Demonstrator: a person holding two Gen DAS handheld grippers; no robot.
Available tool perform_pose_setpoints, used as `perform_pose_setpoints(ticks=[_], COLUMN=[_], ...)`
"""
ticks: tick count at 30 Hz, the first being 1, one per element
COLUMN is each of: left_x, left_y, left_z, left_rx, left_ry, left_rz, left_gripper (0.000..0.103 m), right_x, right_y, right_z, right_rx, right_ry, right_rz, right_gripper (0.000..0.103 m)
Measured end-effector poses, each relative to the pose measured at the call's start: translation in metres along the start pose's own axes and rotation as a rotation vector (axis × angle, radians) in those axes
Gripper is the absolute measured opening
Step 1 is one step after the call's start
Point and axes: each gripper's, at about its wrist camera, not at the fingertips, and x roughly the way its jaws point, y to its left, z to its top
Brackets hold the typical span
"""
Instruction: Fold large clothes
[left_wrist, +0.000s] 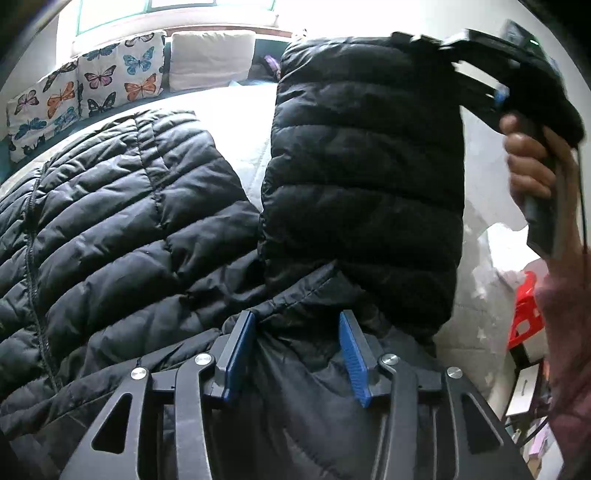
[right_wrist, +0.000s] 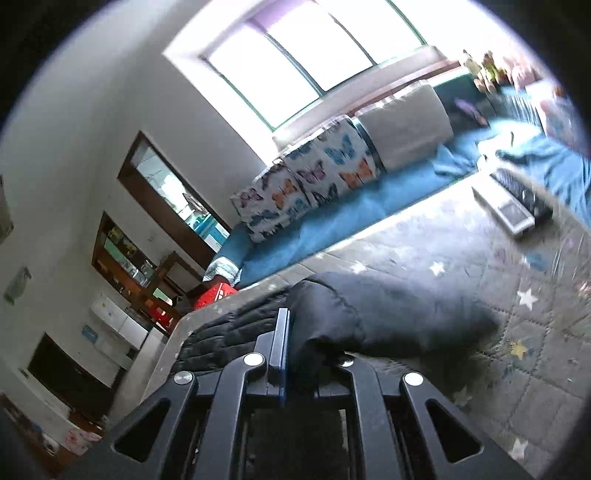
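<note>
- Right gripper (right_wrist: 291, 354): clamped on black puffer jacket (left_wrist: 122, 221) sleeve (left_wrist: 365, 184), raised at frame right.
- Left gripper (left_wrist: 297, 354): jaws parted, jacket fabric between, grip unclear.
- Red crate (right_wrist: 214, 293), contents unreadable.

Home living room: butterfly cushions (right_wrist: 306, 177), star-patterned quilt (right_wrist: 480, 266).

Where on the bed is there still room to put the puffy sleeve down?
The starry bedspread lies bare between the lifted sleeve and the laptop, and in a strip between the sleeve and the jacket body. It is crowded near the left gripper, where the jacket bunches, and along the butterfly cushions. The right gripper holds the sleeve.
</note>
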Motion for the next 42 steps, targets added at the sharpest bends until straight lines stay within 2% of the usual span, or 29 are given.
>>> perform_pose_setpoints(ticks=[4,8,11,12,15,17,18,20,23,25,27,29,32,35,39,40,42], left_x=[-0.047,-0.112,-0.159,-0.176,-0.203,-0.214,-0.219,-0.225,-0.234,-0.239,-0.242,-0.245,-0.243,-0.24,-0.232,-0.231,-0.231], left_y=[0.011,0.045,0.082,0.097,0.132,0.151,0.159,0.167,0.176,0.178,0.177,0.174,0.17,0.171,0.175,0.176,0.174], left_z=[-0.018,-0.05,-0.085,-0.101,-0.138,-0.161,-0.175,-0.195,-0.219,-0.228,-0.232,-0.231,-0.219,-0.216,-0.222,-0.224,-0.227], left_rx=[-0.031,-0.088,-0.157,-0.192,-0.272,-0.313,-0.332,-0.354,-0.377,-0.386,-0.4,-0.404,-0.399,-0.405,-0.413,-0.417,-0.419], left_ry=[-0.059,-0.163,-0.232,-0.259,-0.294,-0.301,-0.302,-0.304,-0.321,-0.335,-0.36,-0.376,-0.379,-0.377,-0.359,-0.357,-0.364], left_rz=[-0.028,0.031,0.117,0.149,0.179,0.189,0.193,0.203,0.176,0.163,0.155,0.158,0.201,0.203,0.206,0.206,0.212], left_gripper=[0.051,0.051,0.051,0.052,0.052,0.052,0.052,0.052,0.052,0.053,0.063,0.067,0.067,0.067,0.067,0.067,0.067], right_x=[-0.022,-0.033,-0.03,-0.025,0.002,0.025,0.043,0.071,0.095,0.097,0.094,0.084,0.068,0.064,0.039,0.035,0.031], right_y=[0.051,0.127,0.184,0.205,0.261,0.277,0.283,0.281,0.272,0.269,0.269,0.271,0.276,0.278,0.272,0.268,0.261], right_z=[-0.005,-0.029,-0.064,-0.08,-0.151,-0.193,-0.224,-0.265,-0.303,-0.307,-0.302,-0.29,-0.275,-0.261,-0.248,-0.24,-0.231], right_rx=[-0.094,-0.284,-0.455,-0.523,-0.756,-0.865,-0.928,-0.984,-1.056,-1.088,-1.094,-1.062,-1.005,-0.92,-0.795,-0.776,-0.774], right_ry=[-0.032,-0.038,0.001,0.025,0.137,0.229,0.297,0.409,0.454,0.435,0.435,0.427,0.42,0.418,0.417,0.391,0.331], right_rz=[0.003,0.011,0.019,0.02,0.01,-0.004,-0.012,-0.032,-0.096,-0.126,-0.134,-0.108,-0.083,-0.049,0.012,-0.007,-0.107], right_gripper=[0.011,0.011,0.011,0.011,0.011,0.011,0.011,0.014,0.019,0.019,0.023,0.028,0.04,0.04,0.04,0.04,0.042])
